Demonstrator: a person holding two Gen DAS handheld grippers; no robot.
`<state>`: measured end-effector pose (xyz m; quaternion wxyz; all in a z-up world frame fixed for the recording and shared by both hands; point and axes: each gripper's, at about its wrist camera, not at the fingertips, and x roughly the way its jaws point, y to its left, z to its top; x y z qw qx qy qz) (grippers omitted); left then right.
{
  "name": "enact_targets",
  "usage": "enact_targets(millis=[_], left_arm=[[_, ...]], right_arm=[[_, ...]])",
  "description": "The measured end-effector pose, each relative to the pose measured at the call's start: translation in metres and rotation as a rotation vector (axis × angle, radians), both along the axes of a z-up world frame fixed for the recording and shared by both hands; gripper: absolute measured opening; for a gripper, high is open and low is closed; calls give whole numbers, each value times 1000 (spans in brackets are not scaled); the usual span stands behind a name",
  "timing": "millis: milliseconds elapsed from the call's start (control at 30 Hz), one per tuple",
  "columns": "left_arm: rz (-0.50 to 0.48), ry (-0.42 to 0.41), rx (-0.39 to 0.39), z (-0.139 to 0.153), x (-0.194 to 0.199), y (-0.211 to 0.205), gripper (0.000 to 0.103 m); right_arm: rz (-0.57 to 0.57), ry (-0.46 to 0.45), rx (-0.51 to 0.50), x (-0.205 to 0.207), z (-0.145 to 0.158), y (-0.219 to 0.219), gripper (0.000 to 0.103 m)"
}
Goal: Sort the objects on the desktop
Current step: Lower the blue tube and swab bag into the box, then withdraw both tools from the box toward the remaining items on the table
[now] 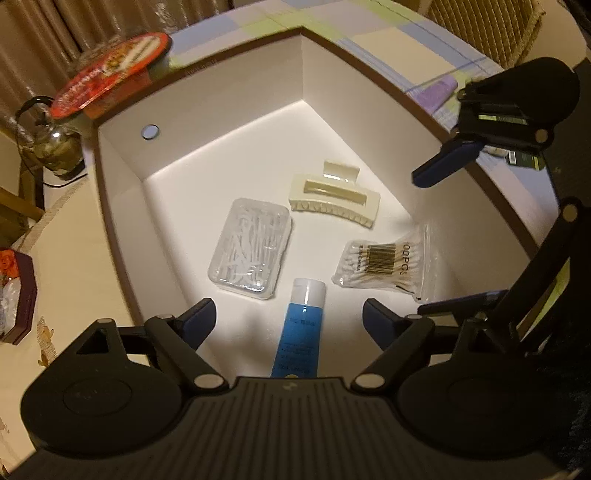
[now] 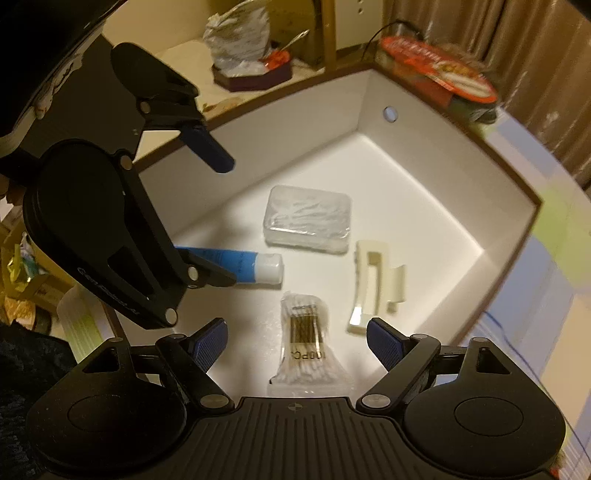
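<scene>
A white box with a brown rim point(image 1: 110, 206) holds a clear plastic case of picks point(image 1: 251, 251), a cream hair claw point(image 1: 334, 195), a bag of cotton swabs point(image 1: 384, 264) and a blue tube with a white cap point(image 1: 301, 332). My left gripper point(image 1: 290, 325) is open above the tube and holds nothing. In the right wrist view my right gripper point(image 2: 297, 343) is open just over the swab bag point(image 2: 306, 343), with the hair claw point(image 2: 373, 291), the tube point(image 2: 258, 266) and the clear case point(image 2: 308, 221) beyond. Each gripper appears in the other's view, over the box.
A red-lidded noodle bowl point(image 1: 110, 74) sits at the box's far corner, with a glass teapot point(image 1: 55, 147) and a dark red box point(image 1: 18, 295) to the left. A checked tablecloth point(image 1: 406, 40) lies under the box. A crumpled white bag point(image 2: 236, 33) sits on a shelf behind.
</scene>
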<state>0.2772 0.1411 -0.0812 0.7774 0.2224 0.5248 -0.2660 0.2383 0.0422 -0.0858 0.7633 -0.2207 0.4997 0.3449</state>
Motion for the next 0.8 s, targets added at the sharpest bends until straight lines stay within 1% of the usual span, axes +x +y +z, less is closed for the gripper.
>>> enact_targets(millis=[67,300,333,367,500,800], left_arm=[[16,-12,-4,7,-3,1,89],[72,-49,-5,28,-20,8,91],[77,-56,-4,31,-23,9,92],[81,-64,-5,34,-26,10,92],[95,-88,-11,43,-38,14,93],[104,-142,-20,59,-67,19,97]], right_arm=[[-17,-10,11,-3,6,-4,85],[-100,-42,60,-18,31,-18,86],[-112,-46,64,-20,34,-20,92],[-127,-56,73,-23,38,-22,102],[-161,-71,106,-32,47,-26,103],[-232,-89,138,-56,60,-36,103]])
